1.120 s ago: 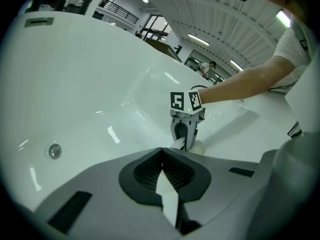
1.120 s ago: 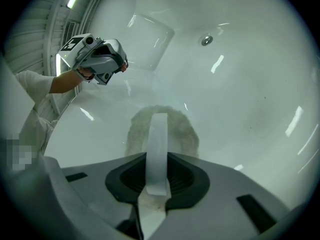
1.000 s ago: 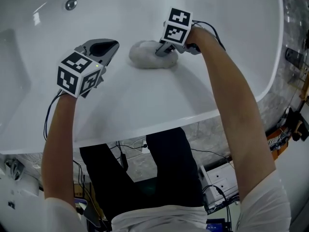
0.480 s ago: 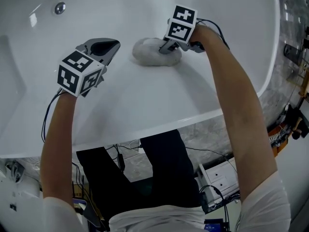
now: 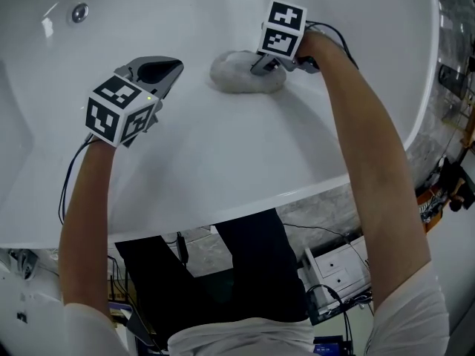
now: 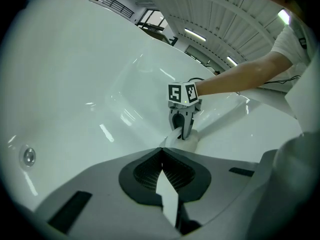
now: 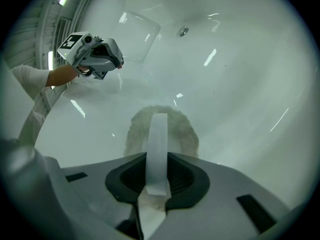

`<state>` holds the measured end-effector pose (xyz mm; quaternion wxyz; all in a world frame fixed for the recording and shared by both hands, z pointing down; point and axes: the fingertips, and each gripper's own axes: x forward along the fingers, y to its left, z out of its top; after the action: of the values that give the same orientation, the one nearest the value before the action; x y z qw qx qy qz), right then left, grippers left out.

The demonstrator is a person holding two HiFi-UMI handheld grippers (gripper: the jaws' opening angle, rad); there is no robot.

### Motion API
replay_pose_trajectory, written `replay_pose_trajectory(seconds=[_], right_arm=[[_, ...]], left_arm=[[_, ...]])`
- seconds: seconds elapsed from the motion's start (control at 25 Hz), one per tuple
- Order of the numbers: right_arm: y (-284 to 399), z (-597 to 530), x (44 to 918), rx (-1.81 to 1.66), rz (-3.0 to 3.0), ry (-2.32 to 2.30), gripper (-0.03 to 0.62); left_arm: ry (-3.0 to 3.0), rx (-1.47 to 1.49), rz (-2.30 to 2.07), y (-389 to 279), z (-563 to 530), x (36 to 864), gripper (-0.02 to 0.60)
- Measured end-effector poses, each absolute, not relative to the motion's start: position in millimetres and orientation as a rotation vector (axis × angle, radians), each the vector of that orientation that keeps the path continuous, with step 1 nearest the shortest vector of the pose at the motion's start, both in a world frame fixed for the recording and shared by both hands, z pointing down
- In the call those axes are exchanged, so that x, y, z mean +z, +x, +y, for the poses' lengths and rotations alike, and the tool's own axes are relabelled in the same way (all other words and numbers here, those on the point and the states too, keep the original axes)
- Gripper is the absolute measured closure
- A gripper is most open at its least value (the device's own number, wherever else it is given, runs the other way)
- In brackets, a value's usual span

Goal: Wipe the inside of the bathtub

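The white bathtub (image 5: pixel 223 162) fills the head view, and both grippers are inside it. A grey fluffy cloth (image 5: pixel 236 76) lies pressed against the tub's inner wall. My right gripper (image 5: pixel 256 69) is shut on the cloth's near edge, and in the right gripper view the cloth (image 7: pixel 175 129) bulges out beyond the jaws. My left gripper (image 5: pixel 171 71) is to the left of the cloth, apart from it and shut with nothing in it. The left gripper view shows the right gripper (image 6: pixel 182 129) on the cloth (image 6: pixel 192 141) straight ahead.
A round metal fitting (image 5: pixel 79 11) sits on the far tub wall at upper left. The tub's rim (image 5: pixel 245 202) runs across in front of the person's legs. Below it are cables and a white drawer unit (image 5: pixel 338 273) on the floor. Marbled tiling (image 5: pixel 445 102) flanks the right side.
The right gripper has slid the cloth a little to the right and farther along the tub wall. The left gripper has stayed about where it was.
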<state>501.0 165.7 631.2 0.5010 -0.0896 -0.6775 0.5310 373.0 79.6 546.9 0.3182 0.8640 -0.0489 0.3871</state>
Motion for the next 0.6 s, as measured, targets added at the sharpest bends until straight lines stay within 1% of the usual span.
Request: replay_pose_trajectory(seconds=[0.16, 0.6], right_arm=[[506, 166, 647, 1.27, -1.621, -0.228, 0.502], [490, 159, 681, 1.252, -1.599, -0.229, 0.5]], left_arm=[[2.269, 1.039, -0.121, 371, 77, 560, 0.569], [2.263, 1.114, -0.107, 328, 73, 592, 0.569]])
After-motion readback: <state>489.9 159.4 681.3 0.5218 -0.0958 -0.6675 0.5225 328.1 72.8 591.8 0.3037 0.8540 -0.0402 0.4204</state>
